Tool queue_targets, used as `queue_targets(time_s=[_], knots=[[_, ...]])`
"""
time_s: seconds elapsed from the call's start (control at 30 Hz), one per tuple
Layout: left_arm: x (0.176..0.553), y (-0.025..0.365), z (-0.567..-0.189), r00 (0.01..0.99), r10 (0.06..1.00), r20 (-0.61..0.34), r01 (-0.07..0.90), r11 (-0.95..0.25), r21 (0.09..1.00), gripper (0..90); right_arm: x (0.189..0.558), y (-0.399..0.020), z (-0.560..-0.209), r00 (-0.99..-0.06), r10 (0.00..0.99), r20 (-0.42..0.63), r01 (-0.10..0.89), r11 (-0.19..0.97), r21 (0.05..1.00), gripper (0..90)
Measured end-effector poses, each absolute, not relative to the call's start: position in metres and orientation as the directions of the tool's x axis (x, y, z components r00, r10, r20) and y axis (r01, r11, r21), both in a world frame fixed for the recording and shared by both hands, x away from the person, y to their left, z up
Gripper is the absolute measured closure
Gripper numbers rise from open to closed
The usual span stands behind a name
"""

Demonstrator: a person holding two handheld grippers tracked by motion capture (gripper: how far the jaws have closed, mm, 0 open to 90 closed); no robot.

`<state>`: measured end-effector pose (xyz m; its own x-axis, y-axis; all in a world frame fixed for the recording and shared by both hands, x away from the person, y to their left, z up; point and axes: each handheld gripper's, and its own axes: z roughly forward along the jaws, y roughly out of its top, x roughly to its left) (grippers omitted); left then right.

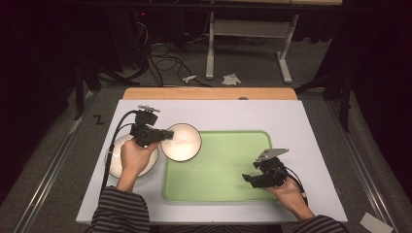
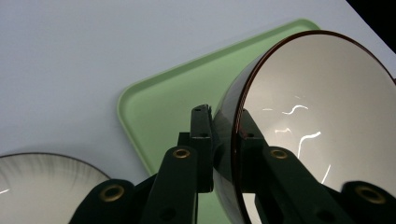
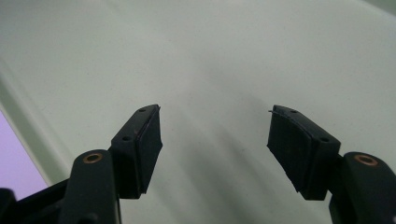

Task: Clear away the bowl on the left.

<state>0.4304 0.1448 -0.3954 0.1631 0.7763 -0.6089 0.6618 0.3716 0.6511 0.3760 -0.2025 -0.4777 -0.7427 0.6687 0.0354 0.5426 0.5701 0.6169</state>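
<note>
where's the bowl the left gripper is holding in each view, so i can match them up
High view: the round white bowl with a dark rim sits left of centre, over the top-left corner of the pale green plastic tray.
Left gripper view: it is at right, its rim pinched between the fingers of the left gripper.
Right gripper view: not in it.
Shared landmark: the green tray.

A wooden board (image 1: 209, 93) lies along the far edge of the white table (image 1: 301, 126). On the floor beyond it are black cables (image 1: 165, 60), a white desk frame (image 1: 210, 53) and a crumpled tissue (image 1: 231, 79). A black Z mark (image 1: 98, 119) is off the table's far-left corner.
</note>
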Motion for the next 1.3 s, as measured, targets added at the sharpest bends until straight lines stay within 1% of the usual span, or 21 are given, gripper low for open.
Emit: queue_targets(time_s=[0.2,0.33,0.37,0.47,0.57,0.63,0.73,0.77,0.87,0.97,1.03,1.13,1.17,1.3], knots=[[0.434,0.121,-0.397,0.206,0.766,-0.609,0.676,0.339,0.655,81.8,0.376,-0.204,-0.477,-0.735,0.677,0.037,0.550,0.563,0.617,36.4],[0.437,0.104,-0.409,0.215,0.765,-0.607,0.708,0.305,0.637,81.8,0.375,-0.203,-0.477,-0.733,0.680,0.038,0.553,0.562,0.615,36.4],[0.438,0.100,-0.414,0.223,0.776,-0.590,0.715,0.281,0.640,81.8,0.375,-0.203,-0.477,-0.735,0.677,0.037,0.549,0.562,0.618,36.4],[0.440,0.092,-0.419,0.228,0.781,-0.581,0.728,0.259,0.634,81.7,0.373,-0.205,-0.477,-0.743,0.669,0.028,0.537,0.570,0.622,36.5],[0.445,0.083,-0.422,0.232,0.759,-0.608,0.745,0.263,0.613,81.8,0.373,-0.205,-0.477,-0.748,0.663,0.033,0.535,0.573,0.621,36.5],[0.446,0.078,-0.424,0.242,0.759,-0.604,0.750,0.249,0.613,81.8,0.373,-0.203,-0.477,-0.747,0.664,0.042,0.541,0.570,0.618,36.5],[0.447,0.072,-0.426,0.241,0.765,-0.597,0.753,0.241,0.612,81.8,0.374,-0.204,-0.476,-0.733,0.668,0.126,0.579,0.516,0.632,36.4],[0.448,0.071,-0.427,0.242,0.768,-0.593,0.752,0.238,0.615,81.8,0.374,-0.202,-0.476,-0.733,0.669,0.124,0.576,0.513,0.637,36.4],[0.453,0.068,-0.431,0.229,0.770,-0.595,0.760,0.240,0.604,81.9,0.370,-0.199,-0.477,-0.748,0.661,0.063,0.548,0.561,0.620,36.4],[0.457,0.066,-0.434,0.229,0.774,-0.591,0.763,0.235,0.603,81.9,0.368,-0.200,-0.475,-0.733,0.676,0.077,0.563,0.539,0.626,36.6],[0.460,0.065,-0.435,0.220,0.765,-0.606,0.771,0.244,0.588,81.9,0.367,-0.202,-0.475,-0.731,0.678,0.082,0.565,0.533,0.630,36.8],[0.463,0.062,-0.438,0.223,0.764,-0.606,0.775,0.238,0.585,81.9,0.363,-0.203,-0.475,-0.726,0.682,0.080,0.568,0.530,0.630,36.9],[0.464,0.061,-0.439,0.215,0.761,-0.612,0.776,0.248,0.581,81.9,0.362,-0.204,-0.475,-0.733,0.677,0.065,0.557,0.542,0.629,36.9],[0.468,0.055,-0.443,0.211,0.755,-0.620,0.783,0.249,0.570,81.8,0.358,-0.208,-0.472,-0.718,0.693,0.067,0.565,0.524,0.637,36.9]])
